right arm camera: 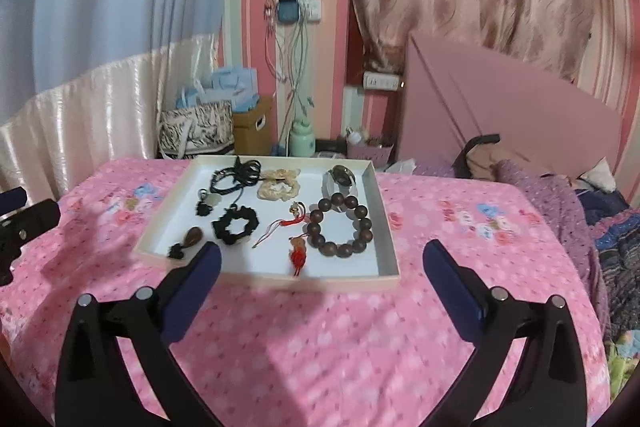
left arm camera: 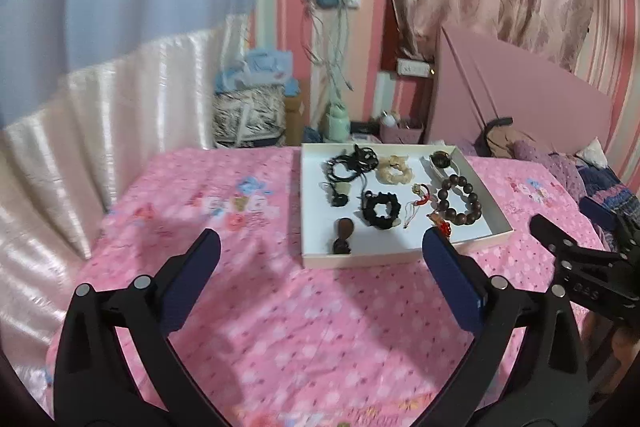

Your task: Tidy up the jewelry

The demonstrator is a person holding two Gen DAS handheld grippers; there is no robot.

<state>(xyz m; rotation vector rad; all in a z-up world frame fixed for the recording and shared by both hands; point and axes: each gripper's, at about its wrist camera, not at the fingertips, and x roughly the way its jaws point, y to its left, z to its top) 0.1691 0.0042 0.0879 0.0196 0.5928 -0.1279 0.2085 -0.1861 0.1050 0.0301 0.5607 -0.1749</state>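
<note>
A white shallow tray point(left arm camera: 400, 259) point(right arm camera: 384, 223) lies on the pink bed cover. It holds a brown bead bracelet point(left arm camera: 460, 199) point(right arm camera: 340, 227), a black scrunchie point(left arm camera: 380, 211) point(right arm camera: 236, 225), a cream scrunchie point(left arm camera: 394, 169) point(right arm camera: 278, 185), black cords point(left arm camera: 352, 163) point(right arm camera: 236, 173), a red tassel charm point(left arm camera: 442, 227) point(right arm camera: 298, 253), a brown pendant point(left arm camera: 344, 233) point(right arm camera: 190, 237) and a ring-like piece point(left arm camera: 440, 161) point(right arm camera: 340, 177). My left gripper point(left arm camera: 320, 247) is open and empty in front of the tray. My right gripper point(right arm camera: 320, 259) is open and empty at the tray's near edge; it also shows in the left wrist view point(left arm camera: 580, 255).
The pink patterned bed cover point(left arm camera: 280, 327) point(right arm camera: 320, 347) spreads all around. Purple and blue bedding point(right arm camera: 580, 211) is heaped on the right. A pink headboard point(right arm camera: 500, 99), bags and boxes point(right arm camera: 208, 123) and a curtain point(right arm camera: 80, 115) stand behind.
</note>
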